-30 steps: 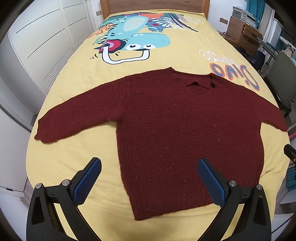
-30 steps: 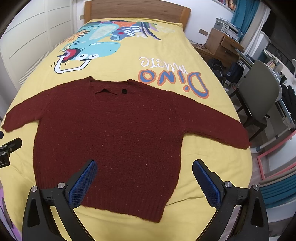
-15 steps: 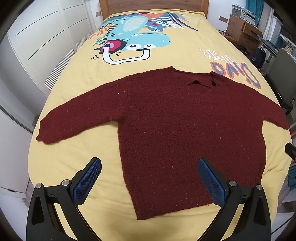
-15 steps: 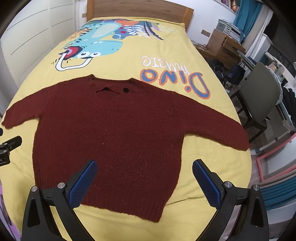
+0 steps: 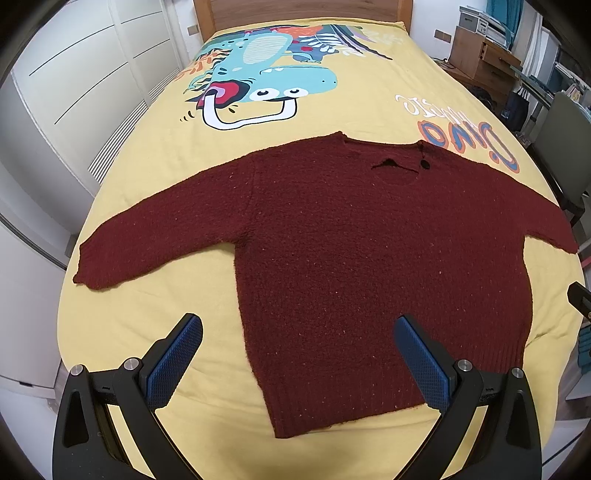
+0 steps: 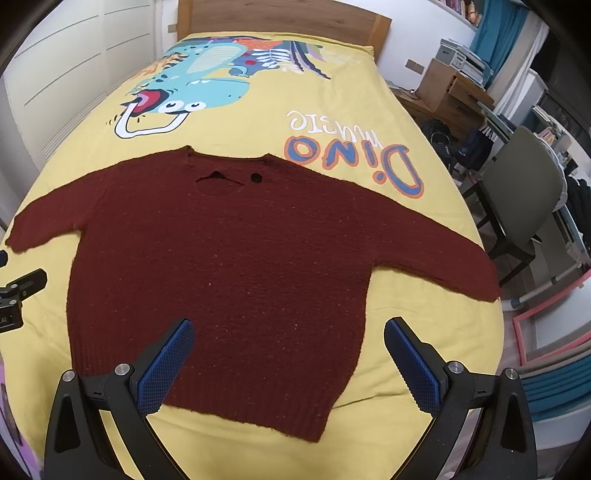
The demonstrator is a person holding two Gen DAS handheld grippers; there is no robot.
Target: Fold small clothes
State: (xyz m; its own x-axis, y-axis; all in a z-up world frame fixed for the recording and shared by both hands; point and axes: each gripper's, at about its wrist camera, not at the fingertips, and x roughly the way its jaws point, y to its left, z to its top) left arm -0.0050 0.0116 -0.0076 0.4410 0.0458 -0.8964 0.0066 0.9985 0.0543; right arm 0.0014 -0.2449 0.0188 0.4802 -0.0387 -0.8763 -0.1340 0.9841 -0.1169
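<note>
Nearest the lens, the left hand-held gripper [image 5: 297, 363] hangs above the foot of the bed with its blue pads [image 5: 173, 360] spread wide and nothing between them. The right hand-held gripper [image 6: 288, 363] is the same: fingers far apart, empty, held clear of the fabric. Both look poised this way to keep the whole garment in view before a first grasp is chosen.

Just ahead of the pads lies the ribbed hem [image 5: 343, 413] of the dark red knitted sweater [image 5: 369, 258]. The left tool sits over the hem's left corner, the right tool over the hem's right half, so each has a corner within easy reach. The sweater lies flat and front-up on the yellow bedspread [image 5: 147, 314], a layout that suits folding since no layer is doubled or bunched.

Further out, its left sleeve [image 5: 155, 236] stretches away to the left of the left tool, and the right sleeve [image 6: 436, 251] runs out to the right of the right tool, reaching the bed's edge. Folding has not begun, I judge; the sleeves probably go inward first.

Beyond the neckline [image 6: 225, 181] come the dinosaur print [image 6: 192, 88] and, farthest, the wooden headboard [image 6: 284, 16].
</note>
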